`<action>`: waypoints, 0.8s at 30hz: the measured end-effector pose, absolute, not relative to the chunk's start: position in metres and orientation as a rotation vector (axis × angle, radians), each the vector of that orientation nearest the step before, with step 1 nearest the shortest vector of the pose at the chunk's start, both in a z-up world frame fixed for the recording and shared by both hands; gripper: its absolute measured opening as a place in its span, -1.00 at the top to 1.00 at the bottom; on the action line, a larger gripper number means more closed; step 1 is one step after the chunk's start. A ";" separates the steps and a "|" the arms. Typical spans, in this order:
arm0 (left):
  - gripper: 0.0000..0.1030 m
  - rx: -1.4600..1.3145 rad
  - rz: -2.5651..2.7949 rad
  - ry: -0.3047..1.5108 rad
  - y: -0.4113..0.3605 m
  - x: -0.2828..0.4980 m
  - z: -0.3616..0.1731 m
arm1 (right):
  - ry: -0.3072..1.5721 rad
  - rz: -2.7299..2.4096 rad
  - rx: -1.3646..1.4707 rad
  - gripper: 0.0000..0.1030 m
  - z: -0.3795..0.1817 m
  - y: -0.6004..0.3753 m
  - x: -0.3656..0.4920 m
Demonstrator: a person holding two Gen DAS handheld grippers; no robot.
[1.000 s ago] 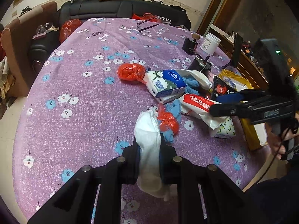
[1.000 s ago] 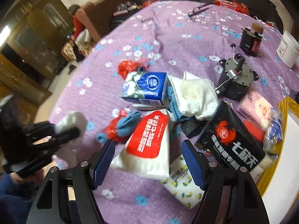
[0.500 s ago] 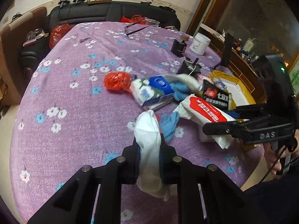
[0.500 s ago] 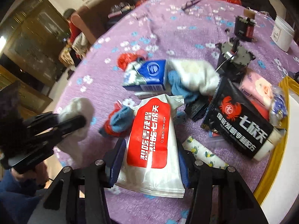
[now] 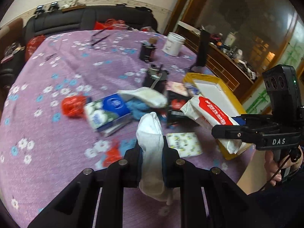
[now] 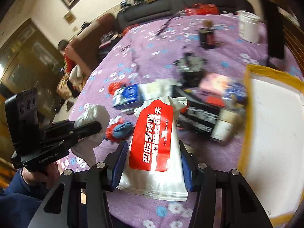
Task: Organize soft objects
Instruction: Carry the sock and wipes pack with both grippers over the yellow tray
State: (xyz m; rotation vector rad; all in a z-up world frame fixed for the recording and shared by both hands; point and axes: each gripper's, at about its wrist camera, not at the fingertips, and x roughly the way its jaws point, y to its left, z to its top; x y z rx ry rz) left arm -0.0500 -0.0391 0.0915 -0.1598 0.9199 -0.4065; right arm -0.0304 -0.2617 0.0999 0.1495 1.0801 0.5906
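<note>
- Right hand-held gripper point(image 6: 152, 163): jaws clamped on the wet-wipe pack point(image 6: 154, 142), blue pads pressing both long sides. The pack's long axis runs forward along the fingers; it looks lifted off the counter point(image 6: 133, 205).
- Left hand-held gripper point(image 5: 152, 152): closed on a white sock point(image 5: 151, 142), which stands upright between the fingers, tail drooping below the jaws.
- Key relation: the yellow-rimmed tray point(image 6: 247, 114) lies to the right of the right hand-held gripper, its near rim just beside the pack. In the left wrist view the pack already overlaps the tray's front corner.
- The right hand is clearly nearer the tray; the left sits well apart, across the clutter.
- Judgement: a short rightward shift puts the pack over the white tray floor for release.
- Remaining soft items sit mid-counter: blue tissue pack point(image 5: 108, 112), white cloth point(image 5: 146, 96), red bag point(image 5: 72, 106).
</note>
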 end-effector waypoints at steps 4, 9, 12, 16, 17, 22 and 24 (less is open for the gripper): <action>0.69 -0.129 -0.461 0.921 -0.072 -0.042 0.097 | 1.071 0.532 0.218 -0.07 0.099 -0.301 -0.027; 0.69 -0.104 -0.522 0.933 -0.120 -0.025 0.102 | 1.047 0.476 0.267 -0.07 0.100 -0.348 -0.021; 0.69 -0.095 -0.559 0.940 -0.148 -0.014 0.106 | 1.034 0.449 0.291 -0.07 0.100 -0.376 -0.021; 0.69 -0.089 -0.608 0.951 -0.191 0.004 0.108 | 1.029 0.405 0.320 -0.07 0.096 -0.415 -0.016; 0.69 -0.090 -0.621 0.955 -0.204 0.009 0.108 | 1.028 0.399 0.322 -0.07 0.096 -0.423 -0.015; 0.69 -0.082 -0.656 0.987 -0.258 0.030 0.098 | 1.039 0.358 0.339 -0.07 0.086 -0.467 -0.008; 0.69 -0.077 -0.661 1.005 -0.278 0.040 0.093 | 1.044 0.346 0.338 -0.07 0.083 -0.481 -0.003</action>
